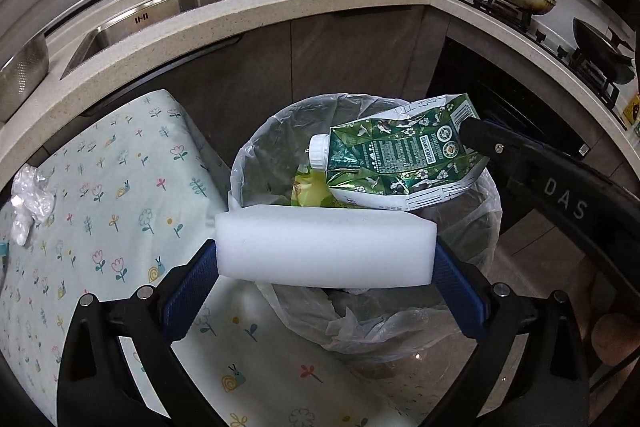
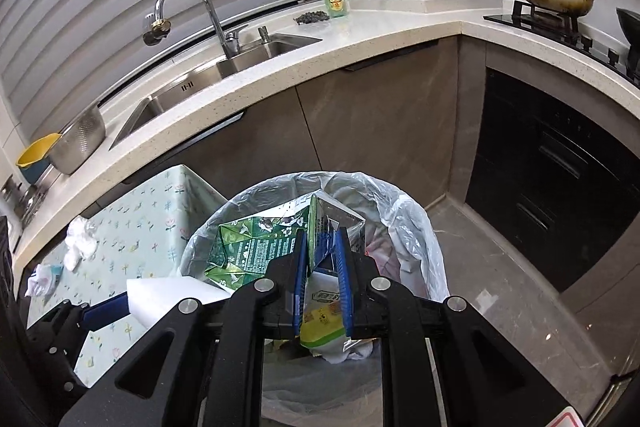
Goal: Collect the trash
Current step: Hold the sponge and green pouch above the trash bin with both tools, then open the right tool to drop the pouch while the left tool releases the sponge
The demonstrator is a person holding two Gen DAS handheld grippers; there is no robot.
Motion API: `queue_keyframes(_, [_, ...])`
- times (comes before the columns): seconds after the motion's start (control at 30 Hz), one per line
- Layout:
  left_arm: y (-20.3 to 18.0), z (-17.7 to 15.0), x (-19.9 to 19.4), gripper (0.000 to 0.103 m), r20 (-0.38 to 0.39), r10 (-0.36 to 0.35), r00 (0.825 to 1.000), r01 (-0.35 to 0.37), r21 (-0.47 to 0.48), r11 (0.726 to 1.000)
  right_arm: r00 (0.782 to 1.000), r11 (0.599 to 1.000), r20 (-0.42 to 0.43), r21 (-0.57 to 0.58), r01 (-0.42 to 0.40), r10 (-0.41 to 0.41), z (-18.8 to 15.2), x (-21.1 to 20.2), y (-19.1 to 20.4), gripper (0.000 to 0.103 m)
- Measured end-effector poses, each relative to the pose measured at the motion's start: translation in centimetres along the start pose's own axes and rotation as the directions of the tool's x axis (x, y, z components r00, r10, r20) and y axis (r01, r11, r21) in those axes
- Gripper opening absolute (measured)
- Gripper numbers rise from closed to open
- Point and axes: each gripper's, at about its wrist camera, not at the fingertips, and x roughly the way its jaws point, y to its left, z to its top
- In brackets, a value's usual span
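Left gripper (image 1: 325,259) pinches a white foam block (image 1: 324,249) by its ends, just over the near rim of the lined trash bin (image 1: 486,227). Right gripper (image 2: 323,283) is clamped on a crushed green carton (image 2: 256,247), held over the bin mouth. Only the left view shows the carton's white cap (image 1: 319,151); bin contents are mostly hidden. Crumpled plastic (image 1: 30,205) lies on the floral cloth (image 1: 120,187), left of the bin.

The left gripper (image 1: 325,254) clamps a white sponge block (image 1: 325,250) above the lined trash bin (image 1: 476,227); the right gripper (image 1: 472,135) grips a crumpled green carton (image 1: 400,159).
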Motion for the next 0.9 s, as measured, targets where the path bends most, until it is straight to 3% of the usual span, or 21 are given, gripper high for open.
queue_keyframes(0.2, [0.7, 0.0, -1.6, 0.097, 0.039, -0.062, 0.997, 0.064, -0.044, 0.997, 1.0, 1.0, -0.024, 0.025, -0.007, 0.008, -0.1, 0.9, -0.6, 0.017])
queue_keyframes(0.37, [0.4, 0.4, -1.3, 0.097, 0.047, -0.002, 0.999, 0.002, -0.006, 1.0, 0.997, 0.995, -0.013, 0.077, -0.069, 0.071, 0.0, -0.1, -1.0, 0.024])
queue_keyframes(0.47, [0.5, 0.2, -1.0, 0.097, 0.04, -0.009, 0.999, 0.01, -0.007, 1.0, 0.992, 0.99, -0.033, 0.071, -0.122, 0.125, 0.1, -0.3, -0.9, 0.025])
queue_keyframes(0.67, [1.5, 0.1, -1.5, 0.097, 0.06, -0.023, 0.998, 0.026, -0.049, 0.998, 0.987, 0.988, -0.084, 0.07, -0.135, 0.141, -1.2, 0.0, -1.3, 0.025])
queue_keyframes(0.77, [1.1, -0.1, -2.1, 0.097, 0.105, 0.01, 0.994, -0.011, 0.003, 1.0, 0.975, 0.978, -0.112, 0.106, -0.18, 0.192, -1.5, 0.4, -1.5, 0.025])
queue_keyframes(0.9, [0.9, -0.8, -1.6, 0.097, 0.108, 0.015, 0.994, -0.021, 0.054, 0.998, 0.968, 0.974, -0.129, 0.107, -0.202, 0.215, -1.6, 0.5, -1.0, 0.027])
